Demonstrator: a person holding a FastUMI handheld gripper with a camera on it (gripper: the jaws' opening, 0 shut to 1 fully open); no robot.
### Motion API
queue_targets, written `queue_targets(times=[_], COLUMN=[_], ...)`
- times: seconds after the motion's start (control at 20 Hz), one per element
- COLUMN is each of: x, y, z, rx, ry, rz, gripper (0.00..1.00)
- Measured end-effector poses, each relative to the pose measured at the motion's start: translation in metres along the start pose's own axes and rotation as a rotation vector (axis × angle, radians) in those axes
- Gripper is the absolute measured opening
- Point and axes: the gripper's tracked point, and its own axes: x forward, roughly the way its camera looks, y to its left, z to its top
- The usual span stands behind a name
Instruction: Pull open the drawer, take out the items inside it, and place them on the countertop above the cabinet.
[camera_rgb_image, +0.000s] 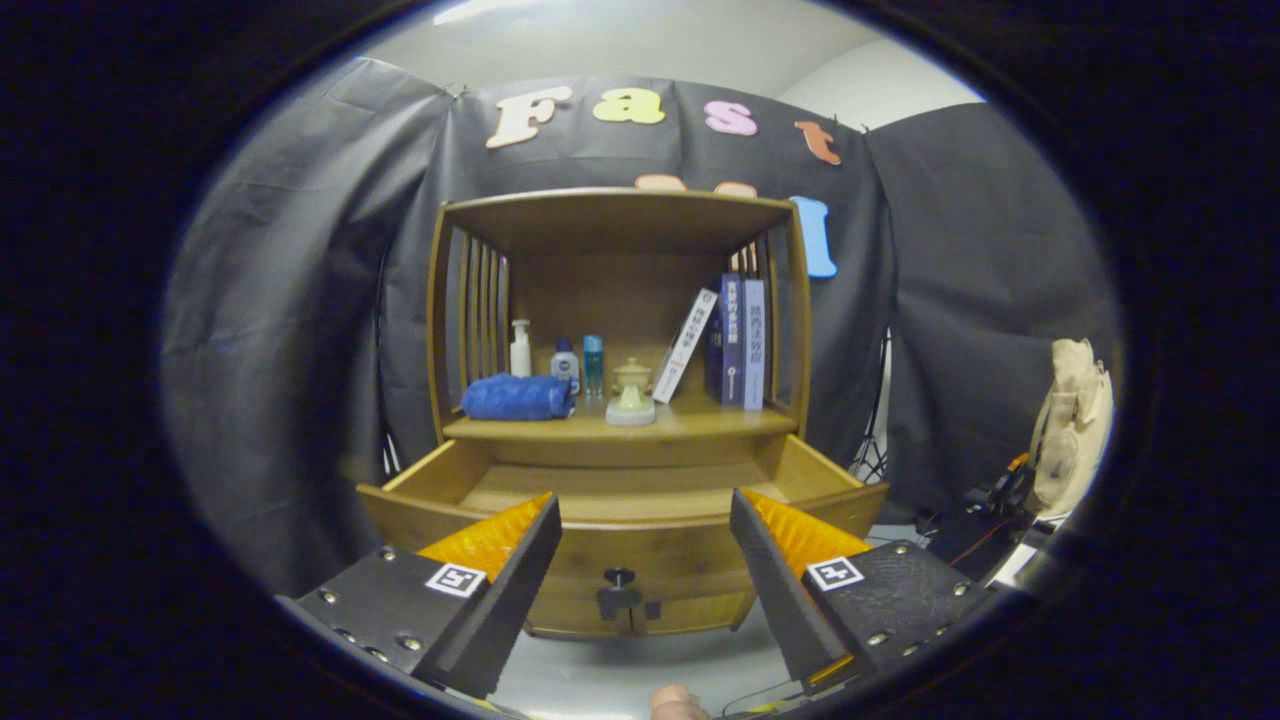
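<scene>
Just ahead of the gripper (645, 560), whose fingers stand wide apart and hold nothing, the drawer (620, 500) of the wooden cabinet (620, 330) is pulled out; its knob (619, 578) sits between the fingers. What lies inside the drawer cannot be told. Beyond, on the countertop (690, 422), rest a rolled blue towel (518, 397), three small bottles (565, 362), a little pot (631, 392) and some books (735, 340).
</scene>
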Motion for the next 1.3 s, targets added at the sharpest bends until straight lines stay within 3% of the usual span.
queue_targets(times=[0.35, 0.7, 0.9, 1.3], x=[0.038, 0.077, 0.08, 0.092], y=[0.015, 0.026, 0.028, 0.028], z=[-0.06, -0.091, -0.087, -0.09], rx=[0.021, 0.023, 0.011, 0.064], ry=[0.068, 0.112, 0.034, 0.009], rz=[0.018, 0.025, 0.032, 0.05], gripper=[1.0, 1.0, 0.99, 0.99])
